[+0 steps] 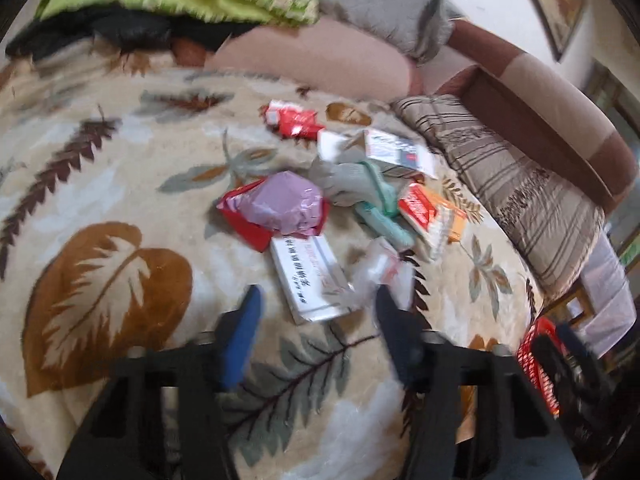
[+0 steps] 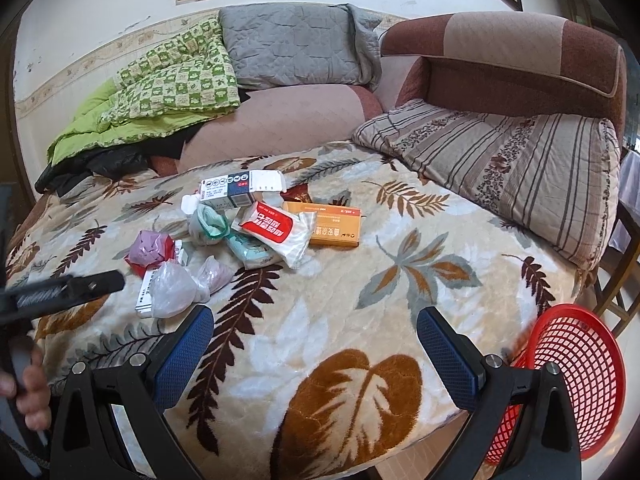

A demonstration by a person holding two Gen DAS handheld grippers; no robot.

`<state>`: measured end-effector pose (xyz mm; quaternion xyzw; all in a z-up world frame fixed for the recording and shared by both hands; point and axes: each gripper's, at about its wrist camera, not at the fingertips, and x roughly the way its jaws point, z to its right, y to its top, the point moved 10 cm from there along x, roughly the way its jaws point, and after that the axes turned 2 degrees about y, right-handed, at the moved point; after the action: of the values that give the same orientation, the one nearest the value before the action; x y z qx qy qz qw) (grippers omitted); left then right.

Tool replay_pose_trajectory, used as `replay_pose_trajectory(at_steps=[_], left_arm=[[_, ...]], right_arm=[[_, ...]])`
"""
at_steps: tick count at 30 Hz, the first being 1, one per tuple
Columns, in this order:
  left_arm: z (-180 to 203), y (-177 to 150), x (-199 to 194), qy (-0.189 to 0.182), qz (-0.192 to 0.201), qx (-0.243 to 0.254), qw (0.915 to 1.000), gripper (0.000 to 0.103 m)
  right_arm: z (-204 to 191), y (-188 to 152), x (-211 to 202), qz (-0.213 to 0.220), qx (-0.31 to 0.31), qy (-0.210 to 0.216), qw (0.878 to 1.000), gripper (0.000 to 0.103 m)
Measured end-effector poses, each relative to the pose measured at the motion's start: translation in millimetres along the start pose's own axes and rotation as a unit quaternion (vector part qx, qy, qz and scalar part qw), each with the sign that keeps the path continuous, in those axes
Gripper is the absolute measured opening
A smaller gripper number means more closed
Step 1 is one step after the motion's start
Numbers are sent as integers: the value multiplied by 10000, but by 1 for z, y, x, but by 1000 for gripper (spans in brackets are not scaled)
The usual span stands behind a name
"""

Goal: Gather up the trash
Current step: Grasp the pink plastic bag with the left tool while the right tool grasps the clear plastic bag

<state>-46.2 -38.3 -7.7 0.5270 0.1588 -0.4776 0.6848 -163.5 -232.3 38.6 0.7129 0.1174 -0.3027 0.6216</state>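
The trash lies in a loose pile on a leaf-patterned blanket point(image 2: 360, 360). It includes a flat white box point(image 1: 310, 280), a crumpled purple bag point(image 1: 288, 200), a red wrapper point(image 1: 294, 120), a clear plastic bag point(image 1: 380, 272), a white-and-blue carton point(image 2: 236, 192), an orange box point(image 2: 336, 224) and a red-and-white tissue pack point(image 2: 276, 232). My left gripper point(image 1: 318, 292) is open, its fingers straddling the near end of the flat white box. The left wrist view is blurred. My right gripper point(image 2: 316, 316) hangs open over bare blanket, well short of the pile.
A red mesh basket point(image 2: 576, 380) sits off the bed's edge at the right. A striped pillow point(image 2: 500, 168), a brown headboard point(image 2: 520, 60), a grey pillow point(image 2: 296, 48) and a green quilt point(image 2: 160, 84) ring the bed. A hand point(image 2: 32, 392) shows at the lower left.
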Motion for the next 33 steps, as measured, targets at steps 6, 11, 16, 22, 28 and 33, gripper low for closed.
replay_pose_trajectory(at_steps=[6, 11, 16, 22, 28, 33], left_arm=[[-19, 38, 18, 102, -97, -138, 9998, 49], [-10, 53, 46, 74, -435, 143, 9989, 60], [-20, 52, 73, 355, -520, 387, 9973, 37], [-28, 58, 41, 75, -34, 254, 9996, 29], [-39, 51, 6, 278, 335, 413, 9982, 29], [-45, 41, -4, 278, 394, 362, 9982, 29]], right_arm=[[-12, -2, 8, -201, 33, 382, 9991, 94], [-23, -5, 15, -287, 106, 544, 9980, 94], [-34, -6, 18, -393, 198, 768, 9961, 94], [-67, -5, 31, -734, 214, 1329, 9882, 94], [-99, 19, 71, -1254, 1133, 1952, 9661, 87], [-110, 12, 121, -2038, 1821, 1851, 9440, 75]])
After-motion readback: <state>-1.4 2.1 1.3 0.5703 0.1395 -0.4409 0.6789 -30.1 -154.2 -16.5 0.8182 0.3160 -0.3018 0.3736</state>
